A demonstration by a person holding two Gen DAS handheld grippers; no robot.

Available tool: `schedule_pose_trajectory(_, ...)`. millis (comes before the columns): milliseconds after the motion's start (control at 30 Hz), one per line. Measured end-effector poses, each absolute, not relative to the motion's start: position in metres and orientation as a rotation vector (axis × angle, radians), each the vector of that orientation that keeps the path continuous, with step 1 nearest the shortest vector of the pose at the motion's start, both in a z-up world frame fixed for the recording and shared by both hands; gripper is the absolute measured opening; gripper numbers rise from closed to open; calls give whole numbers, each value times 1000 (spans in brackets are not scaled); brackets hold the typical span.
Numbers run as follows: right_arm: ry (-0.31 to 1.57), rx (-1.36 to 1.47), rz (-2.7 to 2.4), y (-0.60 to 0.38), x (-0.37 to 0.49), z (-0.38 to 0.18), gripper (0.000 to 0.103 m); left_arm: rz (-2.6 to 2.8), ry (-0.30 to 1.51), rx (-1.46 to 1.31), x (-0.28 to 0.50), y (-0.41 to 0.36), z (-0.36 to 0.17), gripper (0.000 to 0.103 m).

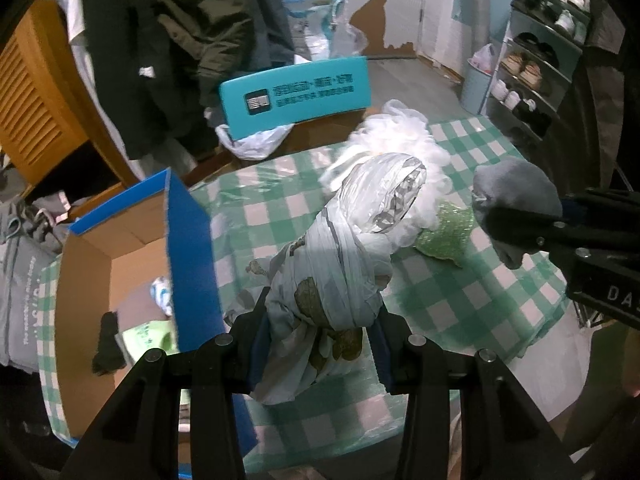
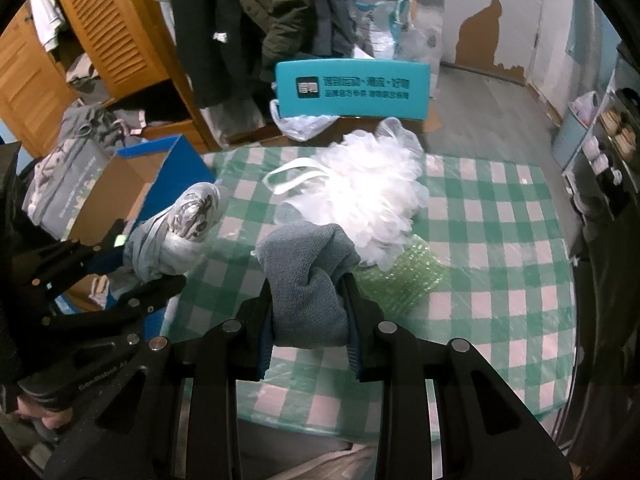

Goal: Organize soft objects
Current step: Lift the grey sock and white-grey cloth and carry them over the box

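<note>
Left gripper (image 1: 320,320) clamps a knotted plastic-bag bundle (image 1: 352,240) beside the open cardboard box (image 1: 120,248) — right gripper (image 2: 308,312) pinches a grey towel (image 2: 306,272) above the green-checked tablecloth (image 2: 500,240), near the white mesh pouf (image 2: 368,188) and green sponge (image 2: 404,276).

Table (image 2: 500,240) in front, covered by a cloth. Open cardboard box (image 1: 120,248) at its left edge, with some items lying inside. Mesh sponge (image 2: 372,184) sits on the table toward the far side, a sequined pouch (image 2: 404,276) touching its near side. Chair back (image 2: 352,90) stands behind the table, a plastic bag (image 2: 304,124) under it. Shoe rack (image 1: 536,64) far right. Bundled bag (image 1: 344,248) is held above the table, just right of the box, and a folded towel (image 2: 308,284) is held above the table in front of the pouch.
</note>
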State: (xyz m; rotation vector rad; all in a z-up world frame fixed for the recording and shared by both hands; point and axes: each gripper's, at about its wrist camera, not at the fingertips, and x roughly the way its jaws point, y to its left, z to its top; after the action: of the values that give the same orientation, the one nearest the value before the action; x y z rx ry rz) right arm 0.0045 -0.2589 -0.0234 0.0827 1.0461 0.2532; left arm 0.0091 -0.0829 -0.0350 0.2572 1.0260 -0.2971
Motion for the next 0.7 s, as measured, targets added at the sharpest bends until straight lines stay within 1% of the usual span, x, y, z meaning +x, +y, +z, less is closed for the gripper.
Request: schedule_pose_trajectory(700, 1027, 6, 388, -169, 16, -8, 28, -182, 1007, 186, 6, -7, -25, 44)
